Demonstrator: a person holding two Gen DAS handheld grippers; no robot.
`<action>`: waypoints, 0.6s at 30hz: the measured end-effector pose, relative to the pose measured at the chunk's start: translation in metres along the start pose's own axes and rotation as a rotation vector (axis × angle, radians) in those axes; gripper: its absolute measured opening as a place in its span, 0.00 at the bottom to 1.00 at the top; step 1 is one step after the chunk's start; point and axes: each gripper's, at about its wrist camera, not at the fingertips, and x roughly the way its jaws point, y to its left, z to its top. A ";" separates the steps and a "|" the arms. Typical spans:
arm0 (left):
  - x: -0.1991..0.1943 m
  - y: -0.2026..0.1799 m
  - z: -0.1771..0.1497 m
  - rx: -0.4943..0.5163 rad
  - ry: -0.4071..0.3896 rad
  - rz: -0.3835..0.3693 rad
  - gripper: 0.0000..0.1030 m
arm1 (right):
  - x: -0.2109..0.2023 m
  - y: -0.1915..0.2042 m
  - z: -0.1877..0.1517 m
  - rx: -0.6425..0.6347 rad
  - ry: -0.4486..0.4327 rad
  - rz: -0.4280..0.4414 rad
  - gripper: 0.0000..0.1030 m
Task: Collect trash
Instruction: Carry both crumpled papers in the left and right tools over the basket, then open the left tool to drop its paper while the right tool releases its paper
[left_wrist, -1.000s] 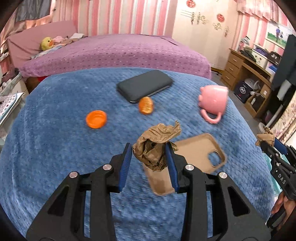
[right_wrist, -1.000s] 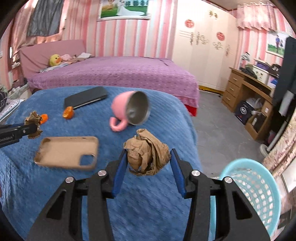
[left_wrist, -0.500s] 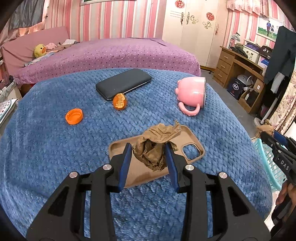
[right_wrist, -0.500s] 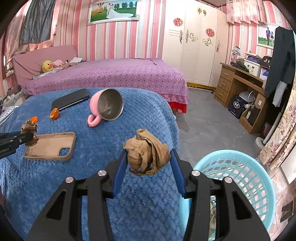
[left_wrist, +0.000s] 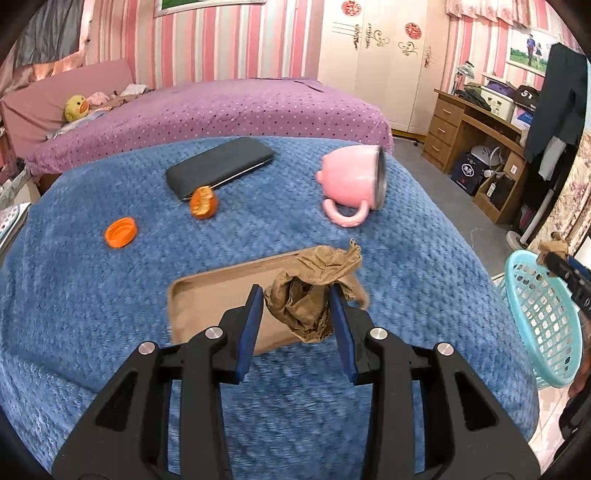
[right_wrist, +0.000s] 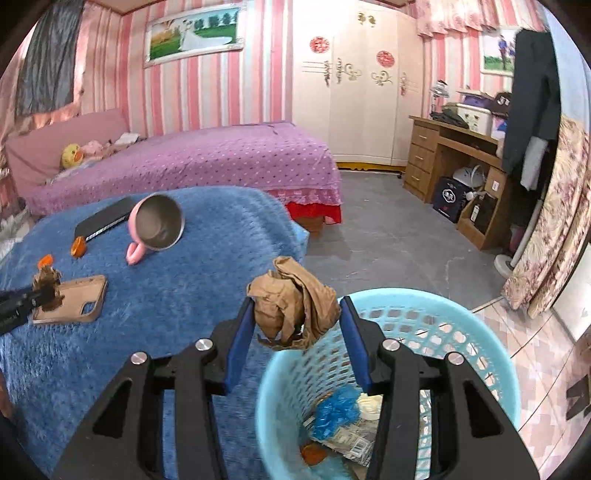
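The left gripper (left_wrist: 297, 295) clamps one wad of crumpled brown paper (left_wrist: 314, 291), creased and matte, above a tan phone case (left_wrist: 207, 299) lying inside-up near the front edge of the fuzzy, waffle-textured blue blanket (left_wrist: 110, 295). The right gripper (right_wrist: 297, 310) pinches a second brown paper wad (right_wrist: 291, 302), smoother and folded, over the near rim of a light-blue plastic lattice basket (right_wrist: 480, 332) standing on the floor beside the blanket's right edge.

On the blanket lie one black phone (left_wrist: 219, 166) toward the far edge, one round orange bottle cap (left_wrist: 120, 232), one orange crinkled wrapper (left_wrist: 203, 202) touching the phone's near corner, and one glossy pink mug (left_wrist: 351, 181) tipped on its side.

Only the right wrist view shows the mug's steel interior and the basket's contents: blue crumpled plastic (right_wrist: 336, 410), pale scraps and something orange. Only the left wrist view shows the mug's rounded pink outside.
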 end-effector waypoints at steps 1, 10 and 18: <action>0.002 -0.007 0.000 0.008 0.006 -0.006 0.35 | -0.001 -0.005 0.001 0.005 -0.003 -0.006 0.45; 0.004 -0.074 0.005 0.070 -0.015 -0.080 0.35 | 0.001 -0.048 0.001 -0.005 0.011 -0.112 0.45; 0.004 -0.146 -0.003 0.149 -0.035 -0.185 0.35 | 0.003 -0.088 -0.008 0.012 0.037 -0.170 0.45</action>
